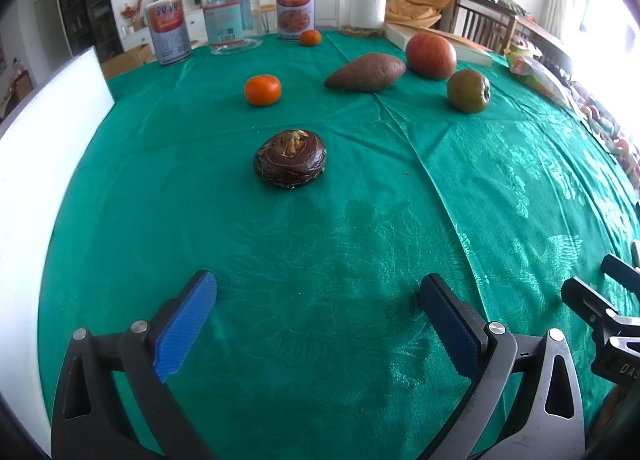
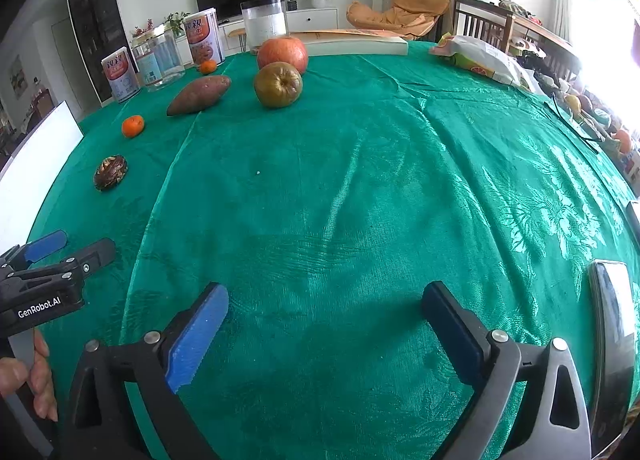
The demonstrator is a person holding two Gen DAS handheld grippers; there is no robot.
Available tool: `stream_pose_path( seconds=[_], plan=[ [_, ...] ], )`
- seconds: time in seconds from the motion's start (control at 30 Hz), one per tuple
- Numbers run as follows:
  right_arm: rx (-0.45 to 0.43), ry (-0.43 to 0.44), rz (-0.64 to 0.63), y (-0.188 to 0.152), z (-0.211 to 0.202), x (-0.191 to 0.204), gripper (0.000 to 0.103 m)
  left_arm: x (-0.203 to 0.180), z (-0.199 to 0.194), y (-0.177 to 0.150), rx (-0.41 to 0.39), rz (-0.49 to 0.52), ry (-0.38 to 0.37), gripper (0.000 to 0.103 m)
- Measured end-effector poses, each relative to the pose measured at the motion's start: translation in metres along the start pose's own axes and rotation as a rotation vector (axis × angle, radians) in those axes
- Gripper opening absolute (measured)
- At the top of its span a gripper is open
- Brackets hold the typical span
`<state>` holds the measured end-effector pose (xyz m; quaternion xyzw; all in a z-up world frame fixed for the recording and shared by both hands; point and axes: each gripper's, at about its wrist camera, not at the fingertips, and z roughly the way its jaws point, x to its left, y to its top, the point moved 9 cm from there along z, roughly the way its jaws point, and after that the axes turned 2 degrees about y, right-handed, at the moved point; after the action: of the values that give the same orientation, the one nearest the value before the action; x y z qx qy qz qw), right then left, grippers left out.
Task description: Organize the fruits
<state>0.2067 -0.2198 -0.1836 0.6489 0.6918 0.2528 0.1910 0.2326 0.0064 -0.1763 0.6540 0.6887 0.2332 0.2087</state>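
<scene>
On the green tablecloth (image 1: 320, 244) lie a dark brown water chestnut (image 1: 290, 159), a tangerine (image 1: 262, 90), a sweet potato (image 1: 365, 72), a red apple (image 1: 431, 55), a greenish-brown apple (image 1: 468, 91) and a small far tangerine (image 1: 310, 38). My left gripper (image 1: 318, 292) is open and empty, low over the cloth, short of the chestnut. My right gripper (image 2: 324, 300) is open and empty over bare cloth. From there the greenish apple (image 2: 278, 84), red apple (image 2: 282, 53), sweet potato (image 2: 199, 94), tangerine (image 2: 133, 126) and chestnut (image 2: 110, 172) lie far ahead to the left.
Tins and clear jars (image 1: 229, 14) stand along the far edge, with a flat box (image 1: 436, 42) beside them. A white board (image 1: 48, 108) stands at the left. A snack bag (image 2: 480, 56) and clutter line the right edge. A phone (image 2: 614, 324) lies at my right.
</scene>
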Motion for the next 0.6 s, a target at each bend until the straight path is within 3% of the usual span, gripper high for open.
stream_pose_path(
  seconds=[0.6],
  plan=[
    [0.003, 0.001, -0.004, -0.0001, 0.0004, 0.001, 0.1, -0.0001, 0.0001, -0.0001, 0.0, 0.0, 0.0, 0.102]
  ],
)
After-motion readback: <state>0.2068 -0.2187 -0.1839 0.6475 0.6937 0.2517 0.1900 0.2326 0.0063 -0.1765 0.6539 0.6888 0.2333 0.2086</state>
